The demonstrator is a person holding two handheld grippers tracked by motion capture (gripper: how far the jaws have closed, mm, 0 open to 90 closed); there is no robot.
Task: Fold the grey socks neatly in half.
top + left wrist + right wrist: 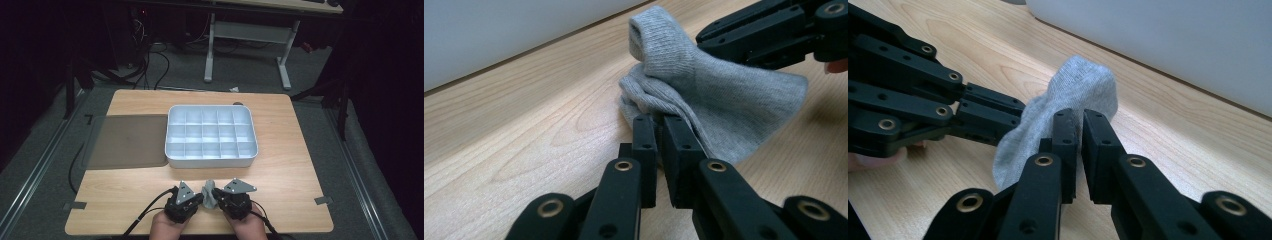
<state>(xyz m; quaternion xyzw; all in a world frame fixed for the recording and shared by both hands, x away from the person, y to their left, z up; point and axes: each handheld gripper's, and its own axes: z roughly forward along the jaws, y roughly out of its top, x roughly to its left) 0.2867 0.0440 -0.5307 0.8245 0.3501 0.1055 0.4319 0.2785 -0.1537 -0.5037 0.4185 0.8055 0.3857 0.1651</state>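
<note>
A small grey sock (209, 195) is bunched near the table's front edge, held between my two grippers. In the left gripper view the sock (709, 95) rises in a crumpled fold, and my left gripper (659, 122) is shut on its lower edge. My right gripper (1079, 117) is shut on the sock (1068, 100) from the other side. In the high view the left gripper (199, 199) and the right gripper (218, 196) face each other, almost touching, a hand behind each.
A white compartment tray (211, 160) with several empty cells stands at mid-table, just beyond the grippers. A grey mat (127, 141) lies to its left. Bare wood (115, 190) flanks the hands. A desk frame (247, 35) and cables stand on the floor beyond.
</note>
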